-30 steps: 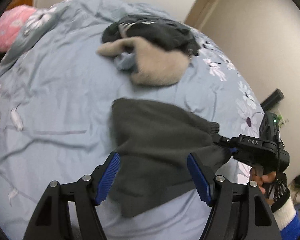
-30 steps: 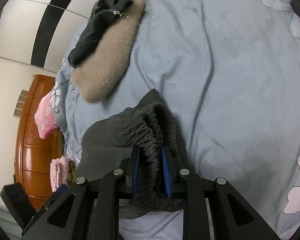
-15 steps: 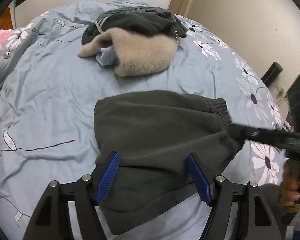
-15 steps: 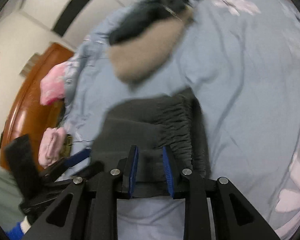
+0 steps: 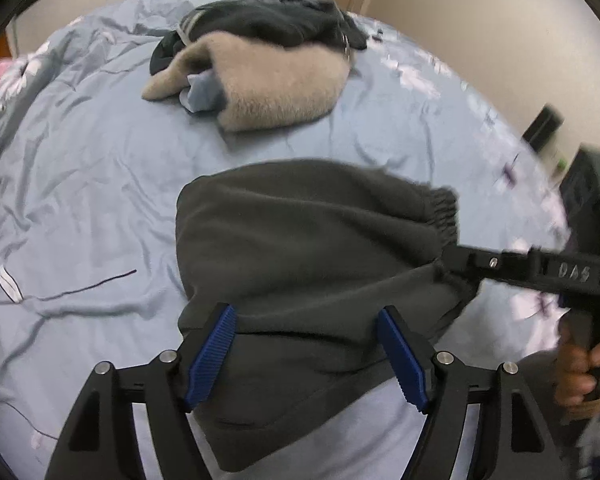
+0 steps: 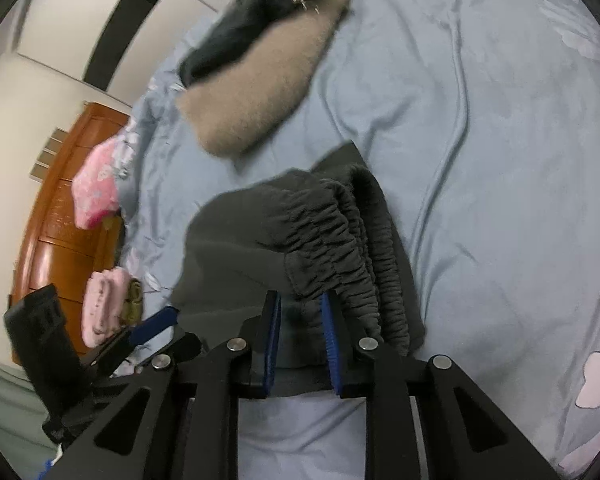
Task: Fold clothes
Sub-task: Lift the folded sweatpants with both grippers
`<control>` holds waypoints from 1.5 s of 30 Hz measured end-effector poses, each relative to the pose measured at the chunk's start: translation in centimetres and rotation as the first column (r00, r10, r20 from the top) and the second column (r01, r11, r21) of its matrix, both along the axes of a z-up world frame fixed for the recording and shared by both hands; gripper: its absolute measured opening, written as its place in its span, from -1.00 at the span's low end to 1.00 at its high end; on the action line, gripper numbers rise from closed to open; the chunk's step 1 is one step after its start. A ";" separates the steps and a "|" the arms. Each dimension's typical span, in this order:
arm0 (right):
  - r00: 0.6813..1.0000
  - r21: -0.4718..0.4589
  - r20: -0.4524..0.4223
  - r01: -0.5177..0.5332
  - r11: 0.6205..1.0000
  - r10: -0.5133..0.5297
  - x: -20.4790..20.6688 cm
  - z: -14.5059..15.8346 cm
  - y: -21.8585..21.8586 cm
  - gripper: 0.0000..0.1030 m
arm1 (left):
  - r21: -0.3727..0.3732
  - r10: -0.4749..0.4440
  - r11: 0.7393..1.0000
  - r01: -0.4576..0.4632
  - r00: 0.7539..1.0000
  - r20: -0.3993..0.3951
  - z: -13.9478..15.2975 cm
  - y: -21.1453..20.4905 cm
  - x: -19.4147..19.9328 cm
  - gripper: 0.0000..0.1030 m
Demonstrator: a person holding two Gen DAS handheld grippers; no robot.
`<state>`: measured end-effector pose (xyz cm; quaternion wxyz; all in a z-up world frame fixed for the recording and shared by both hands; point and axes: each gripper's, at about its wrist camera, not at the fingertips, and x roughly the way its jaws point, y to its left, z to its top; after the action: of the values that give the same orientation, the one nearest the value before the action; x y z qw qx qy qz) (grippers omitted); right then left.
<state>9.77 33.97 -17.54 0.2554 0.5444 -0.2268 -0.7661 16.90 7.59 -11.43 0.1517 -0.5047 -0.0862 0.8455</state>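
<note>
Charcoal fleece fills the near field of both views: the dark grey trousers (image 5: 300, 248) lie on the pale blue floral bedspread (image 5: 80, 200), already doubled over on themselves, with the gathered elastic waistband (image 6: 340, 240) bunched toward the right side; the left gripper (image 5: 306, 350) hovers low over the near edge of the cloth with its 2 blue pads spread wide, fabric showing between them but nothing pinched; the right gripper (image 6: 300, 334) has its pads drawn close together on the waistband end, fleece pressed between them, so it reads as clamped on the trousers; in the left wrist view that gripper reaches in level from the right, the person's hand (image 5: 580, 364) wrapped round its grip at the frame's edge; the step in hand, as I judge it, is carrying the waistband end across to make or square a fold; the next move would call for the left pads to close on the near hem or hold it down while the right end is laid flat, since thick fleece is likely to spring back and slide; farther up the bed sits a heap of 2 garments, a beige fuzzy one (image 5: 276, 80) with a black one (image 5: 268, 20) on top; beyond, in the right wrist view, pink bundles (image 6: 96, 188) rest near a wooden cabinet (image 6: 48, 240)
</note>
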 end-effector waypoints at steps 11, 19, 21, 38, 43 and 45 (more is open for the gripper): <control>0.986 -0.150 0.118 0.134 0.980 -0.117 0.0 -3.7 4.9 0.57 | 0.256 0.237 0.924 -0.283 0.951 0.197 -4.2 -7.7 -2.0 0.66; 0.973 -0.214 0.206 0.152 0.965 -0.108 -2.4 -7.2 5.1 0.75 | 0.317 0.109 0.927 -0.202 0.952 0.287 -8.4 -6.2 -4.0 0.87; 0.972 -0.232 0.212 0.146 0.962 -0.097 -2.8 -7.7 4.9 0.80 | 0.336 0.085 0.922 -0.193 0.947 0.310 -9.1 -6.1 -4.2 0.96; 0.972 -0.315 0.227 0.134 0.939 -0.063 -4.5 -8.3 3.2 0.52 | 0.428 0.137 0.860 -0.280 0.932 0.334 -10.0 -6.6 -4.3 0.73; 0.967 -0.294 0.236 0.166 0.941 -0.097 -3.7 -7.3 3.2 0.05 | 0.371 0.164 0.889 -0.267 0.944 0.285 -8.3 -5.5 -3.3 0.37; 0.967 -0.297 0.232 0.170 0.940 -0.102 -3.3 -6.6 3.5 -0.04 | 0.358 0.157 0.901 -0.245 0.953 0.257 -7.3 -5.1 -2.9 0.29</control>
<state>6.45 37.46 -24.17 0.2591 0.5585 -0.4093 -0.6734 13.96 2.54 -18.70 0.1487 -0.5446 -0.3191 0.7612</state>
